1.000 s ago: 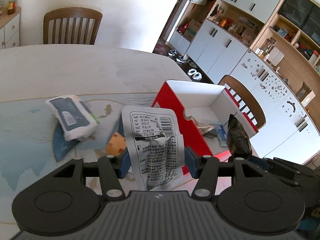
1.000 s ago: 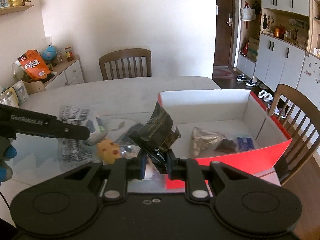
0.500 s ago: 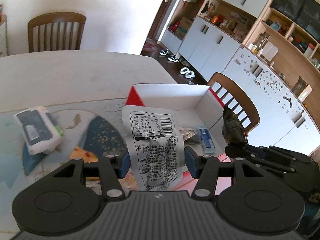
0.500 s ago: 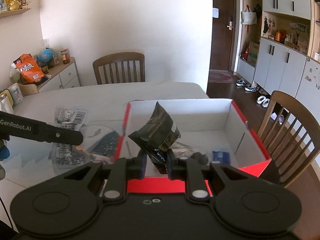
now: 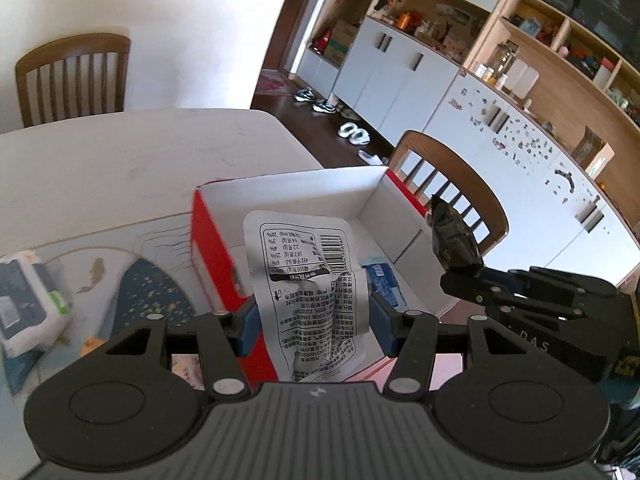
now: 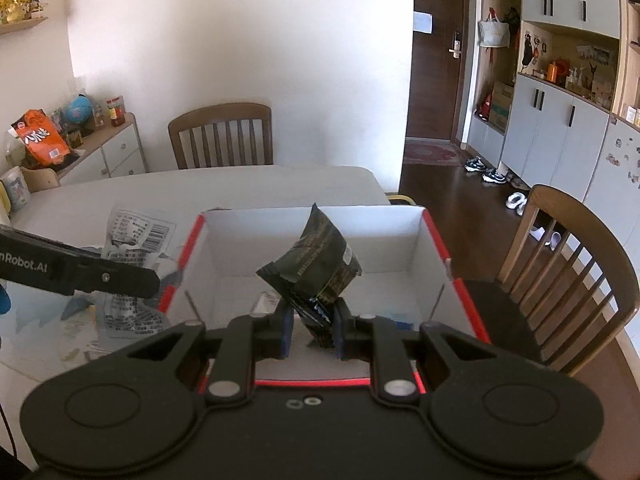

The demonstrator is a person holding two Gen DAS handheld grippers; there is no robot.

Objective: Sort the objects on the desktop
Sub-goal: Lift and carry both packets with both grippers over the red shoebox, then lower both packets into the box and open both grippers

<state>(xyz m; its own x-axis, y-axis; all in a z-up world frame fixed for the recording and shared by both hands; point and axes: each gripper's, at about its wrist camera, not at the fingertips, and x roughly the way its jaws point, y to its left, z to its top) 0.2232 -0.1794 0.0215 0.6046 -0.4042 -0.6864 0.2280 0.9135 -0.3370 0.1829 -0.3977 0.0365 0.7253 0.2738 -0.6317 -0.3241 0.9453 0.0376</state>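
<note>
My left gripper is shut on a white snack packet with black print and a barcode, held upright over the near left corner of the red cardboard box. My right gripper is shut on a dark crumpled snack packet and hangs over the white inside of the red cardboard box. In the left wrist view the right gripper and its dark packet show at the right. A blue packet lies in the box.
A wet-wipes pack and an orange item lie on the patterned mat at left. Wooden chairs stand at the table's right side and far end. Cabinets line the right wall.
Both grippers have moved rightward with their packets, from beside the box to over it. The wet-wipes pack and orange item have slid toward the left edge of the left wrist view.
</note>
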